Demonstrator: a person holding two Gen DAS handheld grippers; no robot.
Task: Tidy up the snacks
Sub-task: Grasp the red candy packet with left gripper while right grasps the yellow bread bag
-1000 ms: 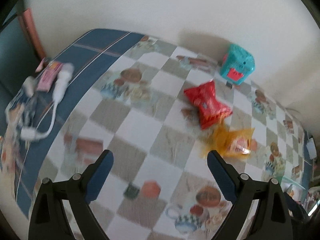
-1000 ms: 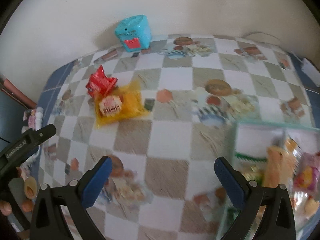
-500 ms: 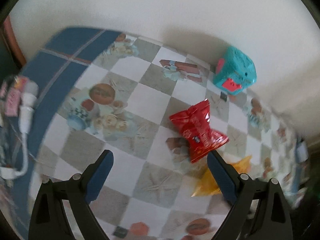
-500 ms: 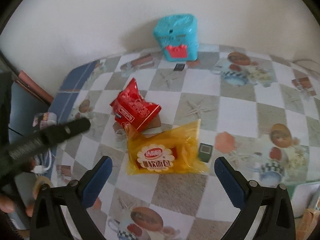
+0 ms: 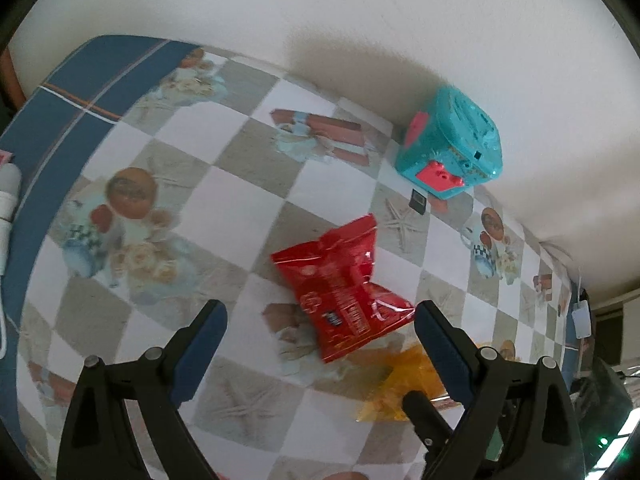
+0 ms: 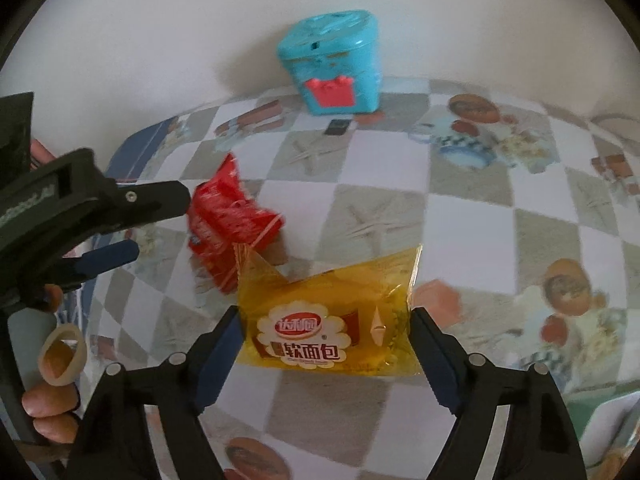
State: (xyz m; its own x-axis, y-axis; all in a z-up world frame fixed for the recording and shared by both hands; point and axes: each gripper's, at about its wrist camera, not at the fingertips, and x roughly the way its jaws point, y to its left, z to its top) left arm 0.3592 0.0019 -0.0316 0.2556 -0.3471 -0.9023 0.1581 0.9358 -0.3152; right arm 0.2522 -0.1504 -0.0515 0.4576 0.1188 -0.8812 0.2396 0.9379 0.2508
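Yellow soft-bread packet [image 6: 332, 320]: long axis crosswise between my right gripper's [image 6: 326, 340] wide-spread fingers, label facing up. Red snack packet [image 5: 344, 292]: lies slantwise ahead of my left gripper [image 5: 320, 332], also wide.

White wall [image 5: 360, 8], prob. checkered tablecloth [image 5: 224, 208]

teal box [image 6: 334, 60] - by wall | checkered tablecloth [image 5: 224, 200] | small black card [image 6: 337, 127] - before box
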